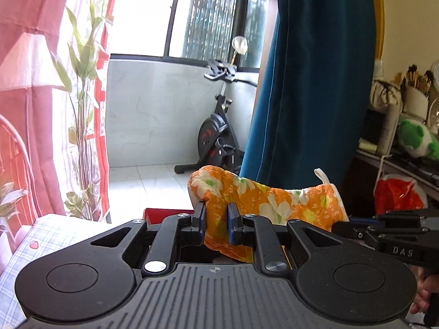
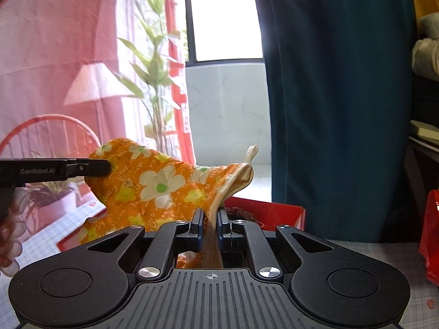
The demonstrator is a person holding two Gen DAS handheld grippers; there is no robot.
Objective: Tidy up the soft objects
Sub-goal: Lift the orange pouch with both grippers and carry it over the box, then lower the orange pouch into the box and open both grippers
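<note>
- Left wrist view: left tongs [image 1: 216, 223] clamped on the thumb end of the orange flower-print quilted oven mitt [image 1: 263, 200], held in the air above a red box [image 1: 164, 215]; right tongs [image 1: 354, 226] at its cuff.
- Right wrist view: right tongs [image 2: 210, 226] pinching the mitt's cream-trimmed cuff [image 2: 233, 186]; left tongs [image 2: 107, 167] grip the far end.

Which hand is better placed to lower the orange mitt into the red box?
Probably the right. The right tool grips the orange mitt at its cuff, with the red box just beyond it.
</note>
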